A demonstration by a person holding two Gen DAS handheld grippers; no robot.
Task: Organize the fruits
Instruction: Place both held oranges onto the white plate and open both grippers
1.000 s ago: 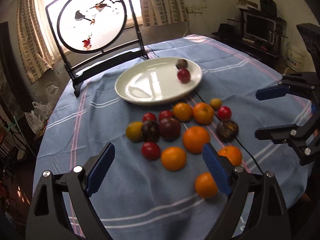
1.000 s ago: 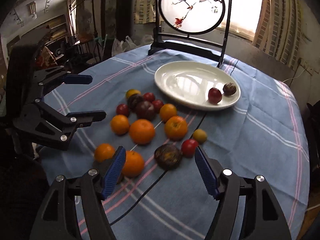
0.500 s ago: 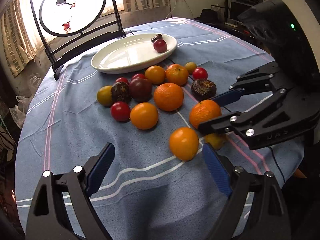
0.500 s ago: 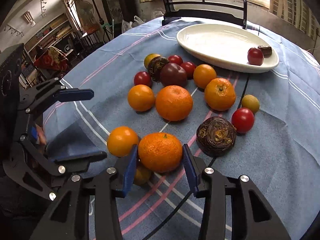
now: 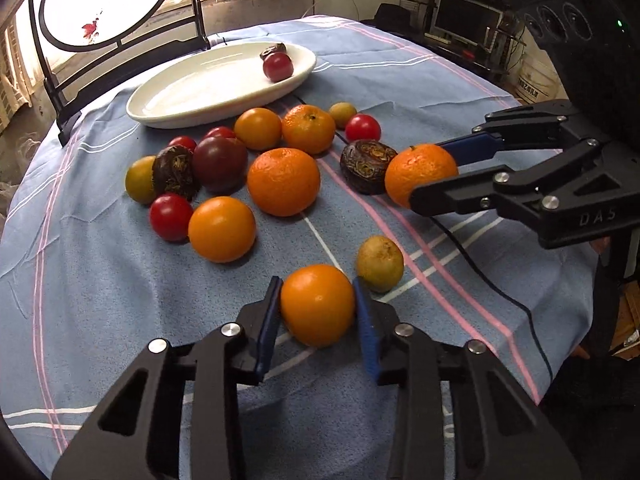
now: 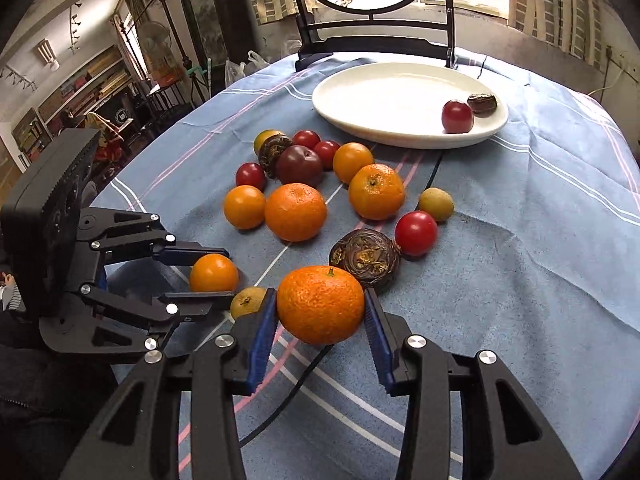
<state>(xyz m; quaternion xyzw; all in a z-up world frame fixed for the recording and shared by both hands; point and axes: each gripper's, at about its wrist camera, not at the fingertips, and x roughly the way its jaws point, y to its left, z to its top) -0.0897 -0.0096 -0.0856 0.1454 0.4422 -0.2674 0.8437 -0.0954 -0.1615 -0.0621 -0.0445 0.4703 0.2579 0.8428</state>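
My left gripper (image 5: 316,306) is shut on a smooth orange (image 5: 317,304) at the near edge of the blue tablecloth; it also shows in the right wrist view (image 6: 214,278). My right gripper (image 6: 320,306) is shut on a dimpled tangerine (image 6: 320,304), which shows in the left wrist view (image 5: 420,174) at the right. A white plate (image 5: 192,92) at the back holds a red tomato (image 5: 278,66) and a dark brown fruit (image 5: 273,50). Several oranges, tomatoes and dark fruits lie on the cloth between the plate and the grippers.
A small yellow-green fruit (image 5: 379,263) lies just right of the left gripper. A dark brown fruit (image 6: 365,254) touches the tangerine's far side. A black cable (image 5: 480,268) runs across the cloth. A black-framed round screen (image 5: 108,4) stands behind the plate.
Both grippers have come down and forward to the near fruits and closed. The left closed on the smooth orange, the right on the tangerine it was around half a second ago.
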